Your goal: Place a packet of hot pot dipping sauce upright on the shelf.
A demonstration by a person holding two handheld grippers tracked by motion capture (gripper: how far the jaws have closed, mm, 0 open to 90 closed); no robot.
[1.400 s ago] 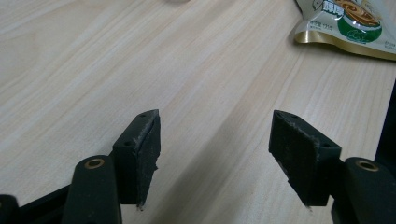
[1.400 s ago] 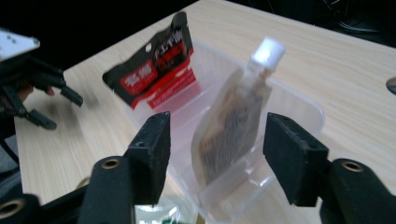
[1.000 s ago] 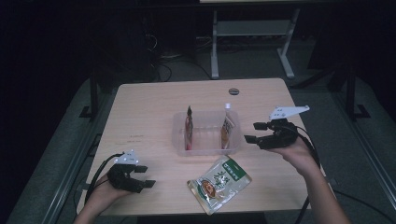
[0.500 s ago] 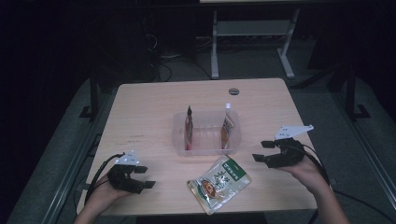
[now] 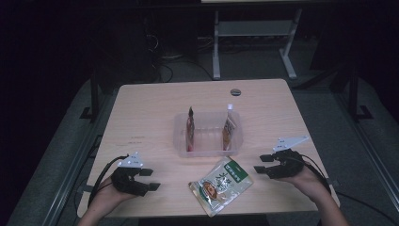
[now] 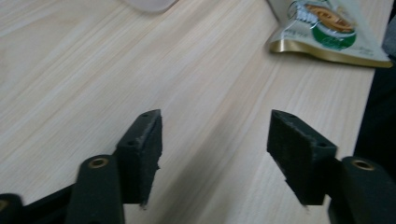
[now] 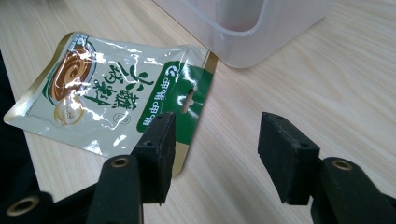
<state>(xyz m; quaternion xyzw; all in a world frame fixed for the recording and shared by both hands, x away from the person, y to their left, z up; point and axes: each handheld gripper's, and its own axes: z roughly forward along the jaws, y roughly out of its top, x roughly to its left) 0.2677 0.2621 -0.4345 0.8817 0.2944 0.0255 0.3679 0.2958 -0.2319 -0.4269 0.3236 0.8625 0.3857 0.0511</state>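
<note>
Right gripper (image 5: 261,167) w/ jaws apart, nothing held, sits just right of the pouch (image 5: 221,185) on the table (image 5: 141,122).
We read the pouch as lying flat near the front edge, just in front of the clear bin (image 5: 181,136), long axis running diagonally, its green hang-hole end toward our right gripper. Left gripper (image 5: 149,179) also agape and empty, but farther off, so we'd go w/ the right.

The pale wooden table (image 5: 141,117) carries a clear tub (image 5: 181,129) (two packets upright inside) and a flat green pouch (image 5: 221,181).
</note>
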